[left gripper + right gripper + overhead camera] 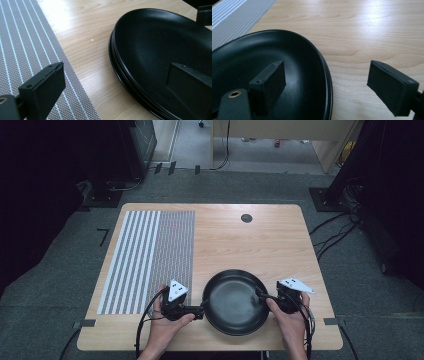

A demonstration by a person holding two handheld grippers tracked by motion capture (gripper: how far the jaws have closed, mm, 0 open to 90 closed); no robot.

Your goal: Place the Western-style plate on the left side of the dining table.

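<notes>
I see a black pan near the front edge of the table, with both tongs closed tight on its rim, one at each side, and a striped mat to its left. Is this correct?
Not quite. The black pan, the striped mat and the positions are right, but both tongs are open: the left tongs and the right tongs each straddle the rim with jaws wide apart, as both gripper views show.

Bright overhead glare on the table (372, 17); surroundings dark.

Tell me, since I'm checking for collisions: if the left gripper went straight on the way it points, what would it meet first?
Probably the black pan: the left gripper is open with the near rim between its jaws. Depth is unclear, so take this as likely.
</notes>
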